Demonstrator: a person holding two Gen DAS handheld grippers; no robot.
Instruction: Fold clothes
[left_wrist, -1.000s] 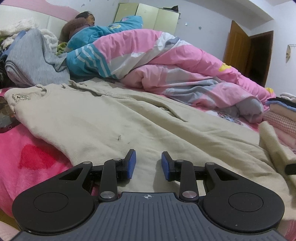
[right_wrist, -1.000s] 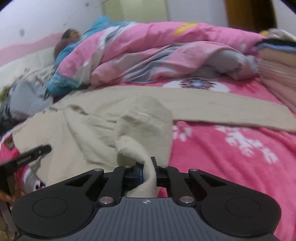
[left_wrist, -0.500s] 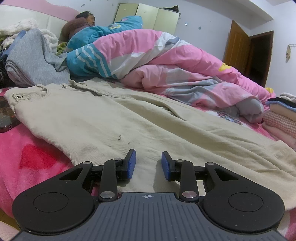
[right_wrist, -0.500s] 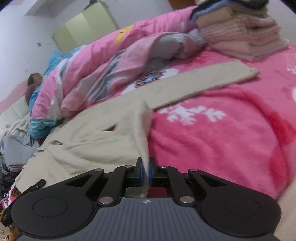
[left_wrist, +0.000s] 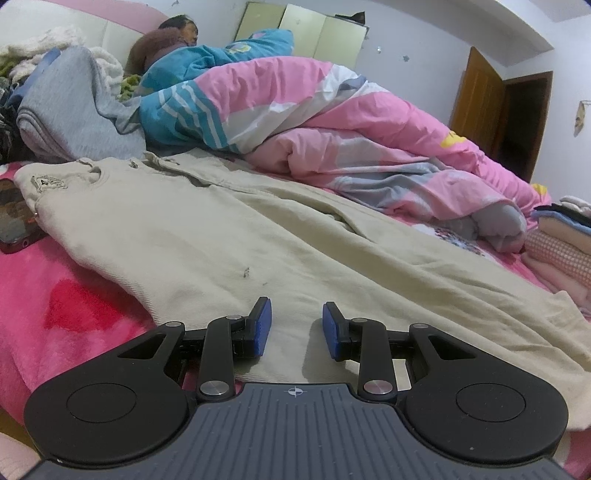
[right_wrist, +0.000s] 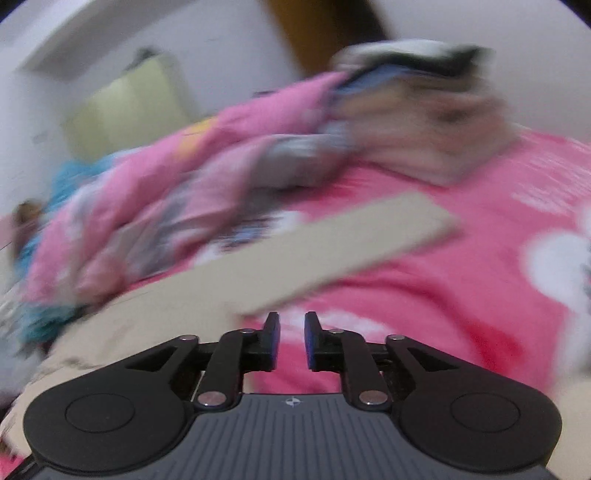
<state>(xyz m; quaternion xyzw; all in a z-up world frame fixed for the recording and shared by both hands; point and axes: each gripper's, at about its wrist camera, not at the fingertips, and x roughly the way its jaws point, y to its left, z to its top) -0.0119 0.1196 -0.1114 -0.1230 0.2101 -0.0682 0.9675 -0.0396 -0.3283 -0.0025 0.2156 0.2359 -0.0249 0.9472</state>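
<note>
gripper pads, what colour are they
Blue, on black fingers. The left gripper's pads show it best, in the sharp left wrist view.

garment (left_wrist: 221, 236): plain beige | bed cover (left_wrist: 55, 306): hot pink, red heart, white flowers | quilt (left_wrist: 332, 122): pink, white, grey, teal stripes | gripper pads (left_wrist: 263, 325): blue

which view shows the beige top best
The left wrist view: the beige top lies sharp and spread across the bed, collar to hem. The right wrist view is motion-blurred and shows mainly one sleeve lying on the pink blanket.
</note>
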